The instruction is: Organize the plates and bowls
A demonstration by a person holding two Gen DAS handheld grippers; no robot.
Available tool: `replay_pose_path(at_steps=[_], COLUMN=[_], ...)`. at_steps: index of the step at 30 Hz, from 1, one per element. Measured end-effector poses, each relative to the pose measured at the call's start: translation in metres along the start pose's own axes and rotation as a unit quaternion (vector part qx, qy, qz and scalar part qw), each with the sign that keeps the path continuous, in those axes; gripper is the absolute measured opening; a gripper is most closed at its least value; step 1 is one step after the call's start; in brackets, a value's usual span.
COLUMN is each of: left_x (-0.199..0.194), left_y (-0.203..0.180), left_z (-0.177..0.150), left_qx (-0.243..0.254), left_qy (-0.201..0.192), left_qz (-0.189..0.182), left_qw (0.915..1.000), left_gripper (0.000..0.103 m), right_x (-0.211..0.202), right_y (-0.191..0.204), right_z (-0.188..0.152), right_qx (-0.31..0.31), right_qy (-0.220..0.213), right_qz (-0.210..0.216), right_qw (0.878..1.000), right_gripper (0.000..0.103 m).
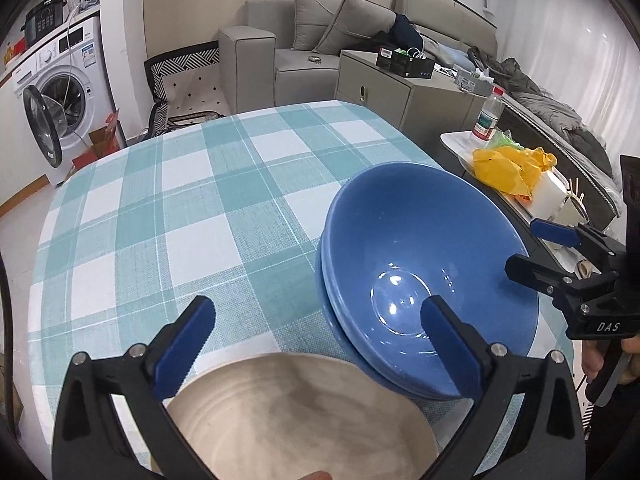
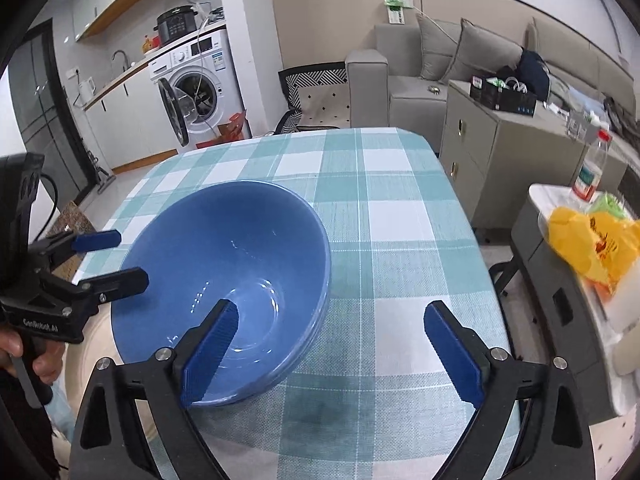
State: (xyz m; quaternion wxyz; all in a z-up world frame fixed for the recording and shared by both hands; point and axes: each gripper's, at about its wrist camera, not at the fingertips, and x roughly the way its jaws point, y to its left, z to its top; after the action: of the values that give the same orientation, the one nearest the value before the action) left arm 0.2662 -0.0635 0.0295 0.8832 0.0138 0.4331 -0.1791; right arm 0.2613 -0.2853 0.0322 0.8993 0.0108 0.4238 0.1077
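A stack of blue bowls (image 1: 400,248) (image 2: 224,248) stands nested on the teal checked tablecloth (image 1: 180,208). A beige plate (image 1: 300,412) (image 2: 86,360) lies beside it, close under the left wrist camera. My left gripper (image 1: 316,308) (image 2: 130,256) is open: one finger hangs over the top bowl's inside, the other over the cloth, and no pad presses on anything. My right gripper (image 2: 332,310) (image 1: 524,246) is open too, straddling the opposite rim of the stack without gripping it.
A low side table (image 2: 560,264) to the right of the table holds a yellow bag (image 2: 592,240) and a water bottle (image 2: 592,168). A grey cabinet (image 2: 500,160) and sofa (image 2: 420,80) stand beyond the far edge, a washing machine (image 2: 196,92) at the far left.
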Motion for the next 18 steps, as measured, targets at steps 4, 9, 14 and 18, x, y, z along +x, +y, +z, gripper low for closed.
replay_pose_path(at_steps=[4, 9, 14, 18], left_x=[0.006, 0.011, 0.013, 0.012], left_y=[0.001, 0.001, -0.002, -0.001], left_z=[-0.001, -0.003, -0.002, -0.002], left_qx=[-0.010, -0.019, -0.012, -0.016], left_qy=[0.008, 0.013, 0.009, -0.002], left_qz=[-0.014, -0.027, -0.022, -0.036], left_qw=[0.9998, 0.9994, 0.9997, 0.9992], left_gripper=[0.103, 0.103, 0.103, 0.103], right_x=[0.006, 0.012, 0.017, 0.018], right_y=[-0.004, -0.008, -0.011, -0.013], right_z=[-0.003, -0.006, -0.008, -0.011], right_qx=[0.010, 0.023, 0.030, 0.040], right_qy=[0.007, 0.014, 0.018, 0.016], right_qz=[0.007, 0.029, 0.037, 0.051], right_qw=[1.000, 0.999, 0.999, 0.998], right_gripper=[0.096, 0.096, 0.096, 0.096])
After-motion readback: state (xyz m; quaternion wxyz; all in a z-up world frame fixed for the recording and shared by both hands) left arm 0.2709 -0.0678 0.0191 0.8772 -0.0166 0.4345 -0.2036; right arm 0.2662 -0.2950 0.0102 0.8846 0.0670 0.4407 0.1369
